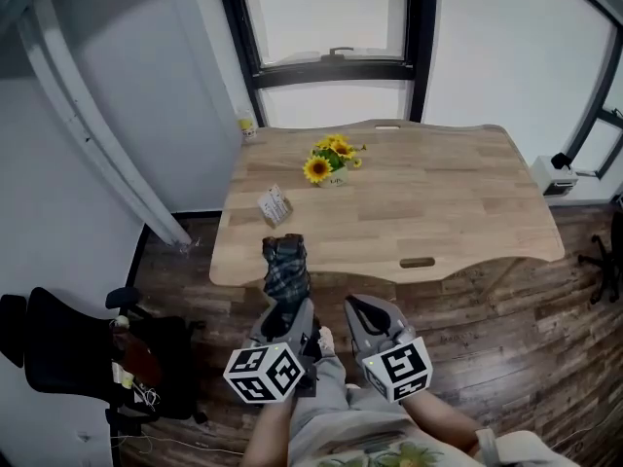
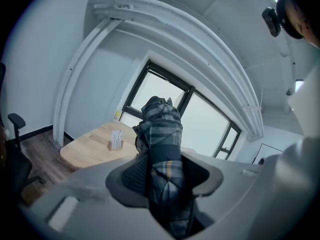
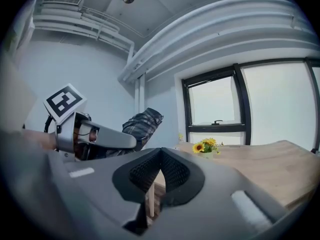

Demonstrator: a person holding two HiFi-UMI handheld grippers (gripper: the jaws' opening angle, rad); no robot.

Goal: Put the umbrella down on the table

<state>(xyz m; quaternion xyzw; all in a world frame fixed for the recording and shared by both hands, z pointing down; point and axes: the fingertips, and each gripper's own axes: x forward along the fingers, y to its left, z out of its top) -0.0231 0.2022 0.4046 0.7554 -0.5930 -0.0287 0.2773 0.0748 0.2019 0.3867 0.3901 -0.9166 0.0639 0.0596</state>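
Carry/approach step, nothing set down yet. Left gripper [image 1: 288, 311] has its jaws partly closed and clamped on the folded plaid umbrella [image 1: 284, 265]; the left gripper view shows the fabric pinched between both pads, bundle sticking out ahead. Right gripper [image 1: 373, 321] is beside it, jaws together, nothing in them, not touching the umbrella. Umbrella is in the air at the near left edge of the wooden table [image 1: 458, 212]; whether its far end is already over the tabletop or just short of it is hard to judge from this steep view. On the table: small sunflower pot [image 1: 331, 161] near the back, card holder [image 1: 274, 205] near the left front, just beyond the umbrella's end. Next move as I read it: push forward over bare wood to the right of the card holder, lower until the bundle lies flat, then open the left jaws
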